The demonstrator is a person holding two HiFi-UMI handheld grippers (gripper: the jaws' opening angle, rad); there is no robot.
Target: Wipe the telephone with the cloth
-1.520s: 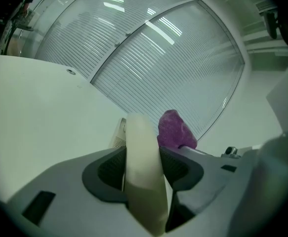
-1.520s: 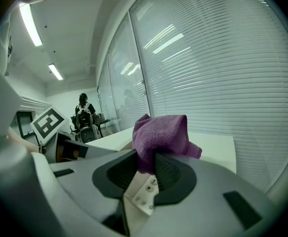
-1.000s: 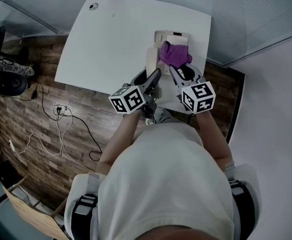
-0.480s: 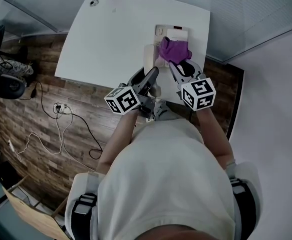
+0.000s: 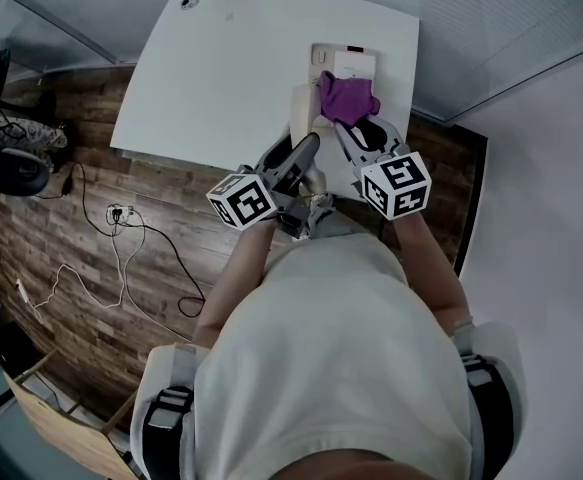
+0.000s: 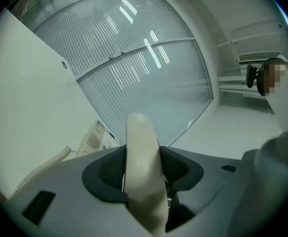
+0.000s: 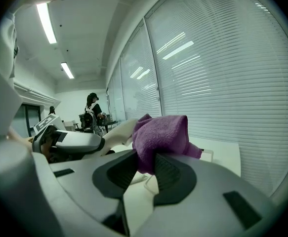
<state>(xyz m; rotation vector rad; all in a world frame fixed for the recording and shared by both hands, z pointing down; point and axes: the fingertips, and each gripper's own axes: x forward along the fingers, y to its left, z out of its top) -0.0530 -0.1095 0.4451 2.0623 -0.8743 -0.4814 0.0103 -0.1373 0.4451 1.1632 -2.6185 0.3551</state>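
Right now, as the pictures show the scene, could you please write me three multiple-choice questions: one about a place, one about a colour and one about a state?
1. Where does the telephone base stand?
A. on the white table, near its far right side
B. on a shelf
C. inside a drawer

2. What colour is the cloth?
A. green
B. purple
C. yellow

3. What is the state of the left tongs?
A. open and empty
B. shut on the cloth
C. shut on the cream handset

Answers:
1 A: the head view shows the base on the tabletop, close to its far right edge.
2 B: the cloth gripped in the right tongs is plainly purple.
3 C: in the left gripper view, both pads press against the handset, which stands up between them.
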